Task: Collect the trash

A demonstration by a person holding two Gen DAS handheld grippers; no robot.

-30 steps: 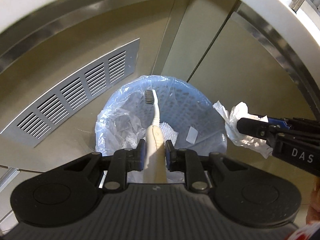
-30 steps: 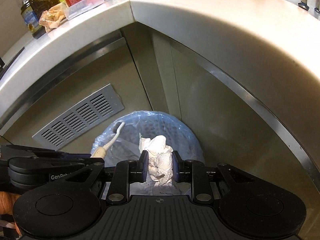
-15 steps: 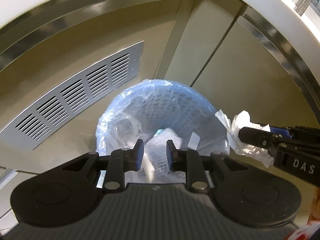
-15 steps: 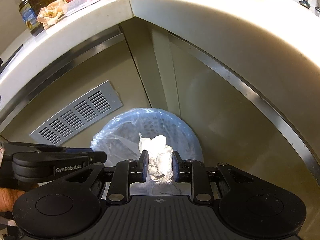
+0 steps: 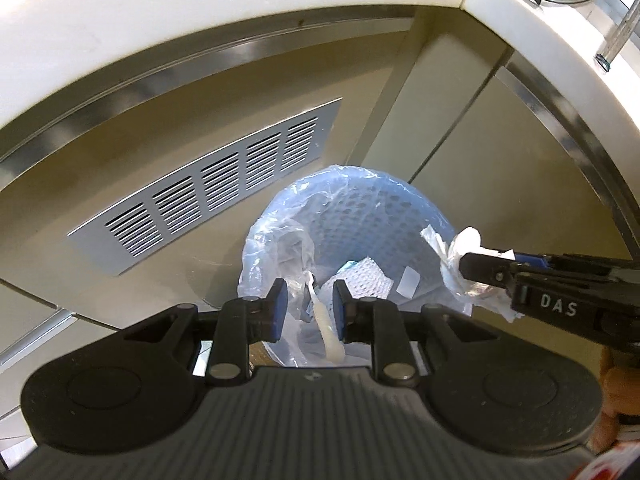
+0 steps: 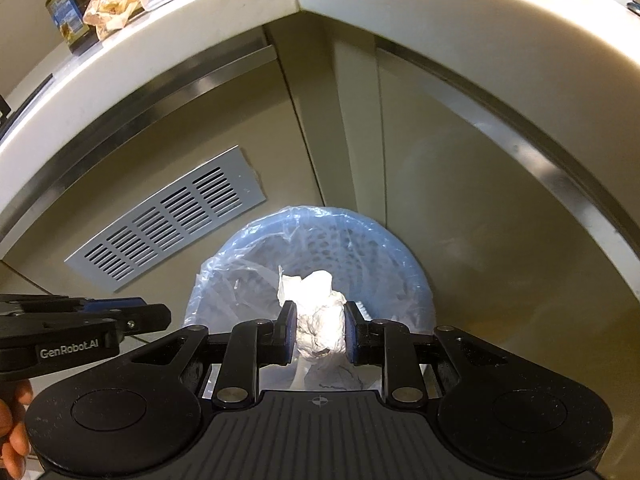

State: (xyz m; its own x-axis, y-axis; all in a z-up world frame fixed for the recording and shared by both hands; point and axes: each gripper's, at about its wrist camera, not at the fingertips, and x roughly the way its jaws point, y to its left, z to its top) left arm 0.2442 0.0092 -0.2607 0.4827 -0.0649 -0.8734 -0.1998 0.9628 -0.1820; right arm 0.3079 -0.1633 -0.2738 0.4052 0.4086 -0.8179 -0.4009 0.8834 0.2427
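Trash bin (image 5: pixel 360 216) with its blue liner is sitting on the floor below the bench (image 6: pixel 440 12) corner — right gripper (image 6: pixel 318 330) is clenching crumpled tissue (image 6: pixel 320 320) over it, left gripper (image 5: pixel 306 306) hovering released above a white toothbrush (image 5: pixel 326 328) inside.

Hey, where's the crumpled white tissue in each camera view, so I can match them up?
Left wrist view: the crumpled white tissue is at the right, pinched at the tip of the right gripper, over the bin's right rim.
Right wrist view: the tissue sits at lower centre, between the fingers of that gripper.
Shared landmark: the blue bin lined with a clear bag, below the slotted vent panel.
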